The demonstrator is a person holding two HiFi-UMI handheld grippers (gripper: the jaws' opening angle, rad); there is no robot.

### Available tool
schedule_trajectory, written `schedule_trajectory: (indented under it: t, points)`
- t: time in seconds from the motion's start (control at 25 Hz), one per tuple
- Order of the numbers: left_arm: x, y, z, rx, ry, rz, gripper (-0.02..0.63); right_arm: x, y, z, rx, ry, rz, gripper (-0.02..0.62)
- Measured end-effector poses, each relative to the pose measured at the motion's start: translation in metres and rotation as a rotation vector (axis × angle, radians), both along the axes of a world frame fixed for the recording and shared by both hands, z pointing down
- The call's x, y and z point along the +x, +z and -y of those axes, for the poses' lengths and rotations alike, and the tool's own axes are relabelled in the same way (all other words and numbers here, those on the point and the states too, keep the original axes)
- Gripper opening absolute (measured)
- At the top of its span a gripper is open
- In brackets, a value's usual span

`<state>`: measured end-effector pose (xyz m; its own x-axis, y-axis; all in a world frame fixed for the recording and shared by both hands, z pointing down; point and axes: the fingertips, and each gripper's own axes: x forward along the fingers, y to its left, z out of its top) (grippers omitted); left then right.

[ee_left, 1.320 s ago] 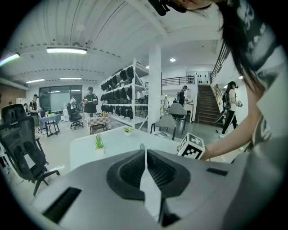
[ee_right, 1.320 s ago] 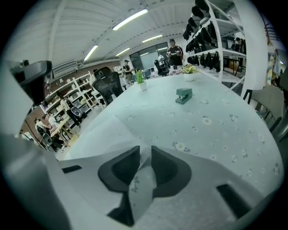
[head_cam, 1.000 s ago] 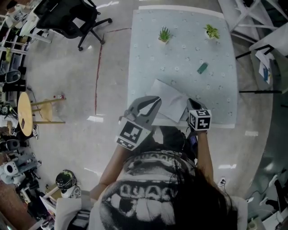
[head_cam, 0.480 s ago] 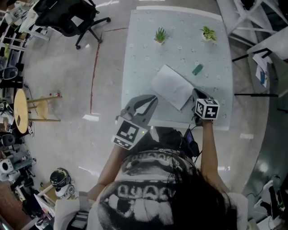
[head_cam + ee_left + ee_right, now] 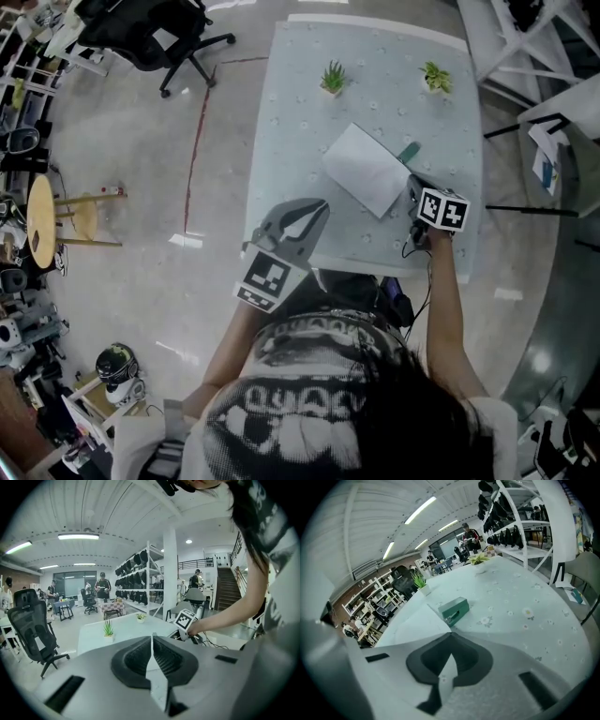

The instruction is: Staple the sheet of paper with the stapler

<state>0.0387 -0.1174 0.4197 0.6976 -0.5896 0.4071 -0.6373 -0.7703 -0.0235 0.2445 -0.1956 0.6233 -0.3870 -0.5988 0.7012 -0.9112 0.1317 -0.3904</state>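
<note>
A white sheet of paper lies on the pale flower-print table, its far right corner close to a small green stapler. My right gripper is shut on the sheet's near right corner. In the right gripper view the paper runs into the shut jaws of the right gripper, and the stapler lies just ahead of them. My left gripper hovers over the table's near edge, shut and empty; the left gripper shows its jaws meeting in a line.
Two small potted plants stand at the table's far side. A black office chair and a round wooden stool are on the floor to the left. White frames crowd the right side.
My right gripper has slid away from the person and to the right, dragging the paper with it toward the stapler. The left gripper has hardly moved.
</note>
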Motion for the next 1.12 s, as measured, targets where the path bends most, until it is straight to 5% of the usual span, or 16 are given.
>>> schedule_trajectory:
  t: [0.44,1.12]
  points:
    - [-0.001,0.005,0.016,-0.007,-0.034,0.006,0.012,0.002,0.001,0.023,-0.021,0.003,0.057,0.0]
    - [-0.008,0.009,0.029,-0.011,-0.06,-0.001,0.012,-0.002,0.008,0.016,-0.192,0.015,0.253,0.0]
